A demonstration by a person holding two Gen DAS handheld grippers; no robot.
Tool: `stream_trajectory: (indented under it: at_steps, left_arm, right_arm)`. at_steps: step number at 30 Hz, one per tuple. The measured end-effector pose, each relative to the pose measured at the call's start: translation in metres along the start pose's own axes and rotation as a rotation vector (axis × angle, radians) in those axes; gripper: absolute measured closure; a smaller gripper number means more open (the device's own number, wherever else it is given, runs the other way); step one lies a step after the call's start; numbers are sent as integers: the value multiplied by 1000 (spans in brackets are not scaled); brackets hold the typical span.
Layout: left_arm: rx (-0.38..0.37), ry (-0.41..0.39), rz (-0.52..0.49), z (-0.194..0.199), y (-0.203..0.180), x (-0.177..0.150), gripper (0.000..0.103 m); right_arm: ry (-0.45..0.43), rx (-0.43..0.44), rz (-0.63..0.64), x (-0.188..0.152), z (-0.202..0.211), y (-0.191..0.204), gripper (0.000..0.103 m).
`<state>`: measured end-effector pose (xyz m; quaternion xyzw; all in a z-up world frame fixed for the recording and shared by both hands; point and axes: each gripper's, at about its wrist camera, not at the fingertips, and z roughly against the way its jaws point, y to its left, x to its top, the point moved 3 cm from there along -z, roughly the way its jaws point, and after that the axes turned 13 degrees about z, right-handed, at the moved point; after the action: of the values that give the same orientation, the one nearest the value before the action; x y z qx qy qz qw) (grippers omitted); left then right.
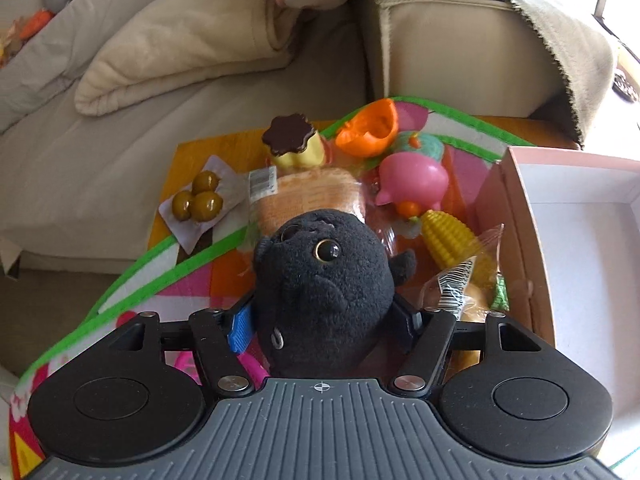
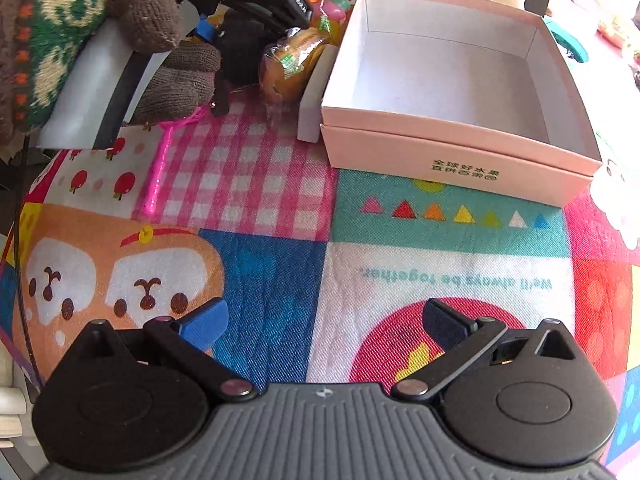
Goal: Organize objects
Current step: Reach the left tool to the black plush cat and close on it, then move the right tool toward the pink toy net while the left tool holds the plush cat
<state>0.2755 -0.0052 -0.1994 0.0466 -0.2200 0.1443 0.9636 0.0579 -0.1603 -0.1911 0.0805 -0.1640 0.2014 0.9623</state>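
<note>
While left gripper (image 1: 324,322) jaws clamp black plush (image 1: 320,280), soft, light, squashy; right gripper (image 2: 324,322) jaws apart, empty.

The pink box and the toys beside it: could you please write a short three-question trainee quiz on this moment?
1. True or false: the pink box already holds a toy.
2. Which gripper grips the black plush toy? A) left B) right C) neither
3. Fill in: the right gripper hovers with its jaws ____ over the patterned mat.

Key: 1 false, the box shows only its bare white inside. 2 A, the left gripper. 3 open.
</note>
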Motion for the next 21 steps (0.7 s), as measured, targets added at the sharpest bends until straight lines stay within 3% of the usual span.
stream_trajectory:
  at_steps: [2,6,14,21]
  left_arm:
    - [-13,9,34,0,7,1,34]
    - [2,9,-38,14,3,-4,37]
    - [-123,108,-106,84,13,-46,38]
    - [-146,182,-4,120,63,-103,38]
  right_arm:
    - [-3,-7,-14,-7,0,-3,0]
    - [-2,-17,-47,-19,0,-13,0]
    - [1,-19,-70,-20,1,-22,0]
    - [23,-3,-35,-10,-5,-10,0]
